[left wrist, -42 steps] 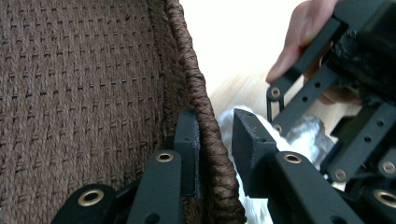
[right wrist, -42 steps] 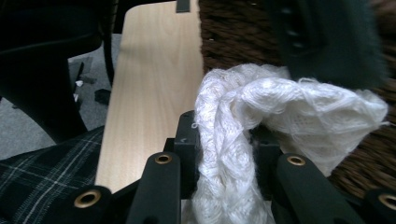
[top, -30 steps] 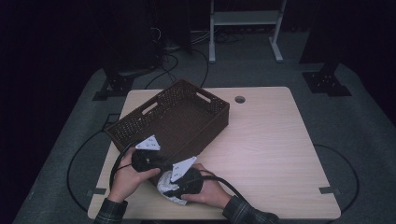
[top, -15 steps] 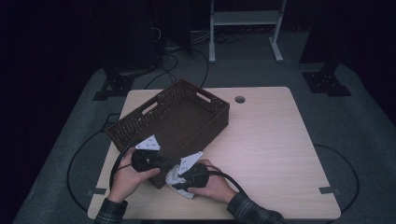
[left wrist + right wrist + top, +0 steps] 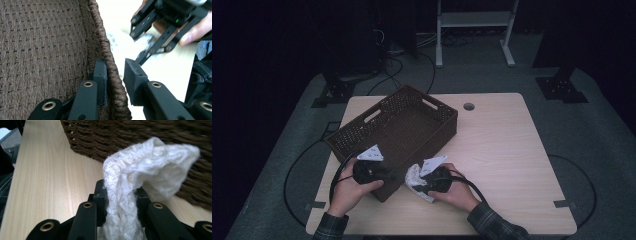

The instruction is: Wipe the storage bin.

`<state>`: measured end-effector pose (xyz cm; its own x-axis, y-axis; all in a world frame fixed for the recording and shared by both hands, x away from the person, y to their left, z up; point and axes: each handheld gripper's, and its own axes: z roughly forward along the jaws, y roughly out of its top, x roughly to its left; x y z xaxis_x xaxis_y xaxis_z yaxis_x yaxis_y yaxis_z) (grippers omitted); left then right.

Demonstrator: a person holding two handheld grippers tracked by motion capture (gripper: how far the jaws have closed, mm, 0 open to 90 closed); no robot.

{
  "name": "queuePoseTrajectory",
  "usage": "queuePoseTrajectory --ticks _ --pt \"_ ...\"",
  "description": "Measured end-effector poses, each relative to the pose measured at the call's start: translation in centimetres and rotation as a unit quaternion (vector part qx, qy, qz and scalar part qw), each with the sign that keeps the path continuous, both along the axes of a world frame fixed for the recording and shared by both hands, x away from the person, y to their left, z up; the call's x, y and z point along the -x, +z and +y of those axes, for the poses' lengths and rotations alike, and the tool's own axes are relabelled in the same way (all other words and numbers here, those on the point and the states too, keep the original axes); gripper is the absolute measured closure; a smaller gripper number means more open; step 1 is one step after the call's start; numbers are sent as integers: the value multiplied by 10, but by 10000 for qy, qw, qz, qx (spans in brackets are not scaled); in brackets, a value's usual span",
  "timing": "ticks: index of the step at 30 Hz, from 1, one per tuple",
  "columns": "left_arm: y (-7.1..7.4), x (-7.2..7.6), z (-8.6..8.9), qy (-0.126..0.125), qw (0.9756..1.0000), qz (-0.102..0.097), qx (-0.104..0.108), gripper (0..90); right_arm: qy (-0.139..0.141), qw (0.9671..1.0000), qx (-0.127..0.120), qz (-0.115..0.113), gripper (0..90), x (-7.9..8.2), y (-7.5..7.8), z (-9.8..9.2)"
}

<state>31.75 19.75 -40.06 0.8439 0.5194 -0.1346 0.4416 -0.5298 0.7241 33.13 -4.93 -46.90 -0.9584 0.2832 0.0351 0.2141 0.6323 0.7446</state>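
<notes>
A brown woven basket (image 5: 427, 140) stands at an angle on the left half of the table. My left gripper (image 5: 389, 175) is at its near corner. In the left gripper view my left gripper (image 5: 115, 67) straddles the basket rim (image 5: 100, 30), one jaw inside and one outside, closed on it. My right gripper (image 5: 419, 182) sits just right of that corner, shut on a crumpled white cloth (image 5: 414, 176). The right gripper view has the cloth (image 5: 150, 162) pinched between the jaws of my right gripper (image 5: 121, 187), bulging toward the basket wall (image 5: 150, 132).
The light wooden table (image 5: 502, 150) is bare on its right half, with a cable hole (image 5: 469, 106) near the back edge. Black cables trail from both grippers off the near left edge. A white shelf frame (image 5: 472, 30) stands behind the table.
My right gripper has shifted rightward and a little farther from the front edge, carrying the white cloth along the basket's near side. My left gripper has stayed on the basket's corner.
</notes>
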Motion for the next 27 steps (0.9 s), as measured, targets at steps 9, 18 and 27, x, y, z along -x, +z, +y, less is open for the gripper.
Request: queuePoseTrajectory --ticks 9,18,27 --pt "0 0 0 2 10000 -4 -5 717 -409 9991 -110 -35 700 2 8 -33" --pt "0 0 0 -2 10000 -5 -2 717 -723 9971 -201 -78 699 -3 14 -58" --pt "0 0 0 4 10000 -16 -9 714 -1123 9935 -188 9 698 0 14 -95"
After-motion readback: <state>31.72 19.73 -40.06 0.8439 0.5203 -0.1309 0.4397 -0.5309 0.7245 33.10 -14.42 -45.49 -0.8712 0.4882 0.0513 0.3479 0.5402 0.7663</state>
